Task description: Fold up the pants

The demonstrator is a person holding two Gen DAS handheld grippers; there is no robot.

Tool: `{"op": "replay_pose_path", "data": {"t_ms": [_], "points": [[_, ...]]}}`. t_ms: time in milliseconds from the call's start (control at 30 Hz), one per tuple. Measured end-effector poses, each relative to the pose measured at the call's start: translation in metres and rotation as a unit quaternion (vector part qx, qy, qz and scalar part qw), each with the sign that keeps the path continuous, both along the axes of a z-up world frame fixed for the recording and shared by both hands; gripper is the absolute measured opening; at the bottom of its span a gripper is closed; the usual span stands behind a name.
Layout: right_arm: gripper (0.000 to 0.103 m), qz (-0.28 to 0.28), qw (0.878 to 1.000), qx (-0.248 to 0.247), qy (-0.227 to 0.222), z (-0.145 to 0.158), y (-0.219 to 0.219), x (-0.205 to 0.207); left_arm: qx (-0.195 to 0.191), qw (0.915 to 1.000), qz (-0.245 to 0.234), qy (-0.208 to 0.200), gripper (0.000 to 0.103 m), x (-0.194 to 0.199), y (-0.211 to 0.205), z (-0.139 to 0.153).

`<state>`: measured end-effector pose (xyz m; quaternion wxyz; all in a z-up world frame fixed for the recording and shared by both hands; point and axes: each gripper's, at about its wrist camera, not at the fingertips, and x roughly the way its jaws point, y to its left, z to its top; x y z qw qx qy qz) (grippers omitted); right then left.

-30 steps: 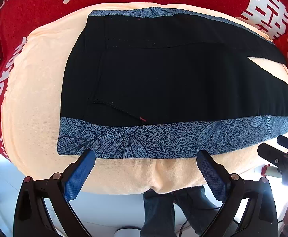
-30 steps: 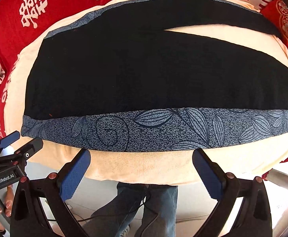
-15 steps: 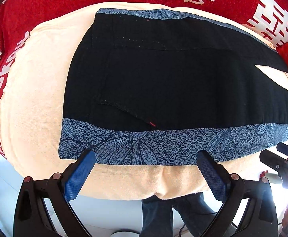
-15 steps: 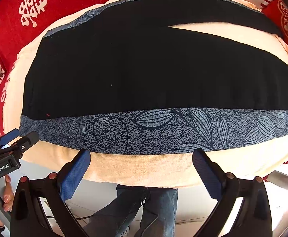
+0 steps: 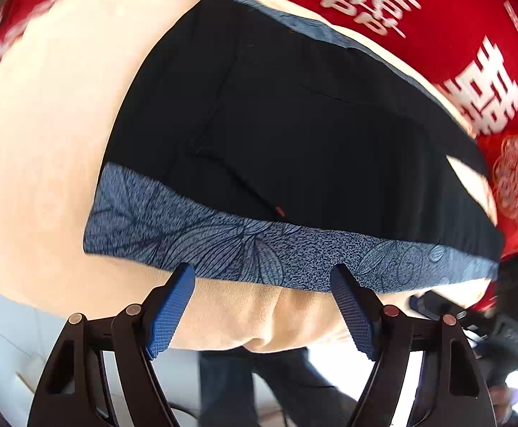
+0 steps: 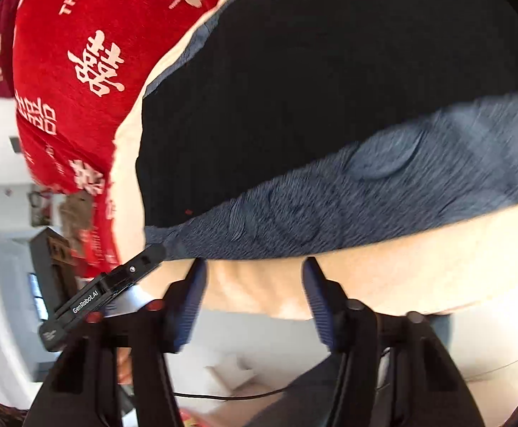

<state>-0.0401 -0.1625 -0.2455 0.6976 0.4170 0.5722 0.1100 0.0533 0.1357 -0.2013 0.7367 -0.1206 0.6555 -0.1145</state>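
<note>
Lying flat on a cream terry-cloth cover [image 5: 45, 163], the black pants with a blue-grey leaf-print side band [image 5: 294, 135] are spreading smoothly across it, the band along the near edge. Behind, a red plush blanket with white characters [image 5: 437, 17] is showing. The left gripper [image 5: 262, 306] and right gripper [image 6: 253, 295], ridged blue pads parted wide, are gripping nothing, hovering just at the band's near edge.

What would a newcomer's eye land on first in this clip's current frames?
The black pants lie spread flat across a cream towel, with a blue leaf-print side stripe along their near edge. Behind them is a bright red cloth with white characters. Both the left gripper and the right gripper sit at that near edge with jaws apart.
</note>
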Motion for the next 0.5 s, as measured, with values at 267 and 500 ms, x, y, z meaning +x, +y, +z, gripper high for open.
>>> {"op": "replay_pose_path", "data": {"t_ms": [267, 500], "points": [[0.058, -0.030, 0.995, 0.093, -0.015, -0.052, 0.025, 0.006, -0.025, 0.9990, 0.022, 0.030, 0.081, -0.017, 0.023, -0.020], [0.008, -0.046, 0.990, 0.127, -0.039, -0.037, 0.029, 0.031, -0.073, 0.9935, 0.056, 0.067, 0.081, -0.019, 0.024, -0.031]]}}
